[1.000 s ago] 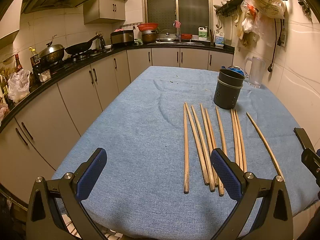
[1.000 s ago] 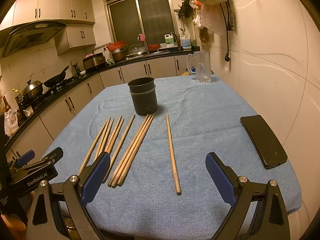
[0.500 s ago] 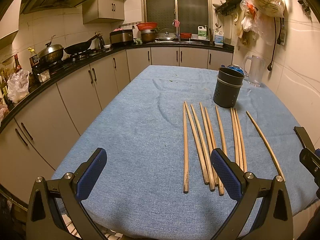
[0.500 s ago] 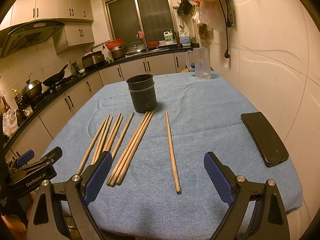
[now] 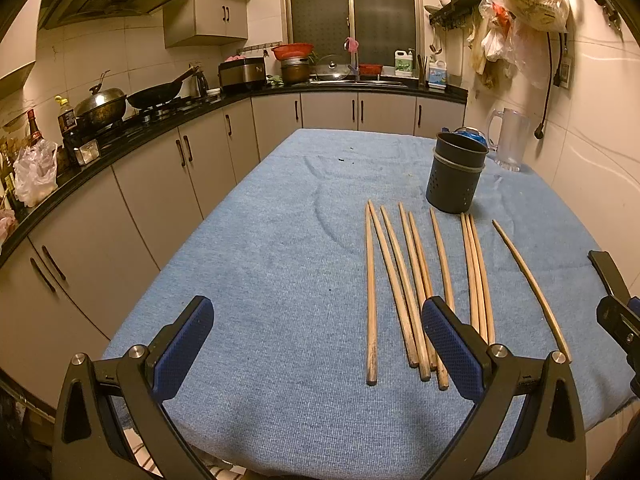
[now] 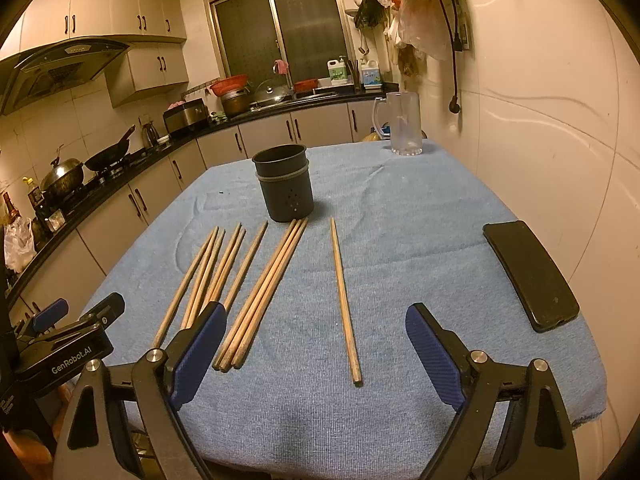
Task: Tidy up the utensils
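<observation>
Chopsticks (image 5: pixel 420 280) of wood lie in a loose row on the blue cloth (image 5: pixel 260 264) that covers the counter, in the left wrist view. Their far tips point toward a dark utensil holder (image 5: pixel 454 176) that stands upright just beyond them. One chopstick (image 5: pixel 530 288) lies alone at the right of the row, apart from the others. The left gripper (image 5: pixel 316 344) hangs over the near edge of the cloth with its jaws wide apart and nothing between them; its right pad is in front of the near ends of the middle chopsticks. A clear mug (image 5: pixel 508 138) stands behind the holder, near the wall. At the right border a part of the right gripper (image 5: pixel 616 308) shows.

In the right wrist view, the right gripper (image 6: pixel 316 352) also stands wide and empty above the near edge. The single chopstick (image 6: pixel 345 300) lies between its two pads, on the cloth. Three chopsticks (image 6: pixel 264 292) lie close together at the left of it, and more farther left. The holder (image 6: pixel 285 188) has small holes in its side. A black phone (image 6: pixel 530 274) lies at the right, near the wall. At the left, the left gripper (image 6: pixel 60 340) carries the white writing "GenRobot.AI". The labels on the bottles (image 6: pixel 352 73) by the window are too small to read.
</observation>
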Tool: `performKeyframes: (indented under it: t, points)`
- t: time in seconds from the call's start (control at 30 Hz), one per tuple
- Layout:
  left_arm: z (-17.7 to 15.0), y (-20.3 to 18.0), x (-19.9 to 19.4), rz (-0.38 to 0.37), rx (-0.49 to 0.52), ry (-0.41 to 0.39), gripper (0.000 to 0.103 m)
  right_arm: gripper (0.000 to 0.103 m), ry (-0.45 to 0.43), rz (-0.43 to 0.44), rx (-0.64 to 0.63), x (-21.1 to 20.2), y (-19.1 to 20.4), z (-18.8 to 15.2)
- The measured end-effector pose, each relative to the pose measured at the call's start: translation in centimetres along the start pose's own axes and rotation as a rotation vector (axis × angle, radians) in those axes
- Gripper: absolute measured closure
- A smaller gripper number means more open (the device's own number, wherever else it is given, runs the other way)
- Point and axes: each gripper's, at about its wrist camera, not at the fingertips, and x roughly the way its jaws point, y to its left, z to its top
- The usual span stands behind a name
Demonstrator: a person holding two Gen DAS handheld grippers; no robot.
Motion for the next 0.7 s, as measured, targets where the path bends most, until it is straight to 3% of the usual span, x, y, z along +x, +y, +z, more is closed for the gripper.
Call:
performKeyframes:
  t: [0.7]
  points:
    - [-0.3,-0.1,1.2,0.001,0.035,0.027,0.000,0.012,0.040,0.011,-0.004,1.9,0.0,0.4]
